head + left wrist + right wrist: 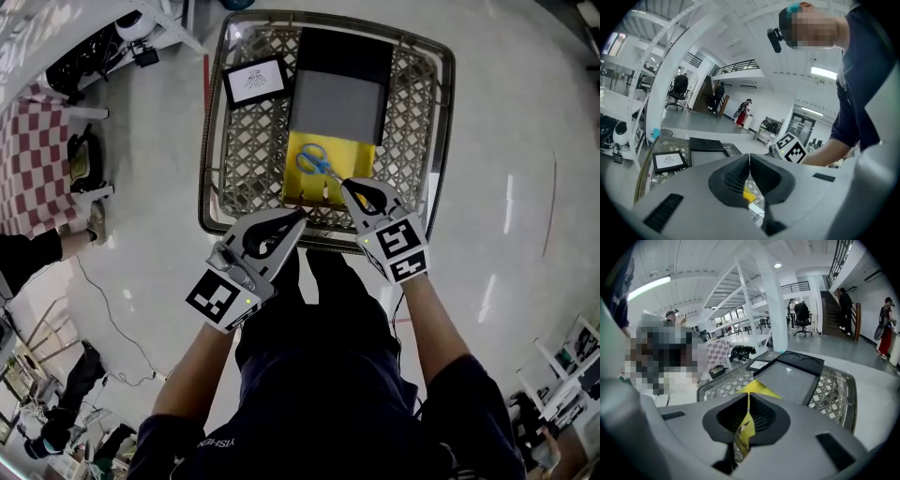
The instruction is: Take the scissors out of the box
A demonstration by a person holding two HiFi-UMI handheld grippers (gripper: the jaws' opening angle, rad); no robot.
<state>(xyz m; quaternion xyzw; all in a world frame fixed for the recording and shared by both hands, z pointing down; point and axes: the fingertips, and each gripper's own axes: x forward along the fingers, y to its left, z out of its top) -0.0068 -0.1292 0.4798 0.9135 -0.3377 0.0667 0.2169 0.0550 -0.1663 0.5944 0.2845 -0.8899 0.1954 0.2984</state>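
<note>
Right gripper (348,186): jaws pinched together on the near flap (757,388) of the yellow box (354,161).
Left gripper (300,216): jaws together at the box's near edge; a bit of yellow shows behind its tips.
Scissors (317,161): blue-handled, lying in the box just beyond the right gripper's tips.
Wire basket (211,141): holds the box, below both grippers.
</note>
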